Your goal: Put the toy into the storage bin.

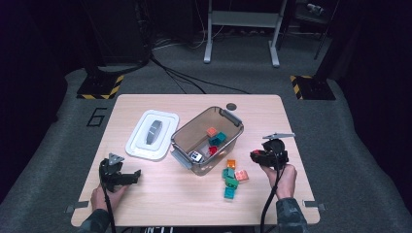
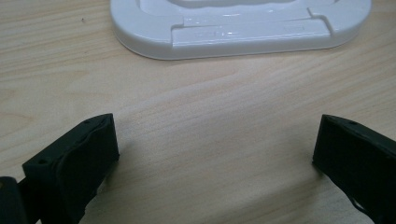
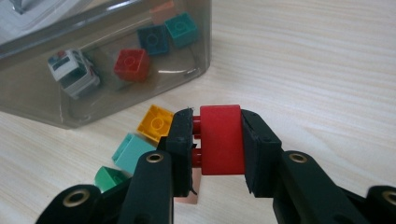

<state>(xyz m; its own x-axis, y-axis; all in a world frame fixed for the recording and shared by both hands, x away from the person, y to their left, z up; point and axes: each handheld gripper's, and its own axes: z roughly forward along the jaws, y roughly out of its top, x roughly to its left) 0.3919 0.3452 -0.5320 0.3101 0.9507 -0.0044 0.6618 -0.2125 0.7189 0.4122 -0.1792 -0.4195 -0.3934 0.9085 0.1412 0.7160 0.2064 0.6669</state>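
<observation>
My right gripper (image 3: 217, 140) is shut on a red brick (image 3: 222, 138), held a little above the table right of the clear bin (image 1: 206, 140); in the high view it (image 1: 256, 156) sits near the table's right side. Inside the bin lie a red brick (image 3: 132, 64), teal bricks (image 3: 181, 29), an orange one (image 1: 212, 131) and a white toy car (image 3: 73, 72). Loose bricks lie on the table below the held one: orange (image 3: 156, 122), light teal (image 3: 132, 152), green (image 3: 109, 178). My left gripper (image 2: 215, 144) stands open over bare wood near the white lid (image 2: 243, 28).
The white lid (image 1: 152, 134) lies flat left of the bin. A pile of teal, orange and pink bricks (image 1: 231, 175) sits in front of the bin. The wooden table (image 1: 160, 199) has bare room along its front edge and between my two hands.
</observation>
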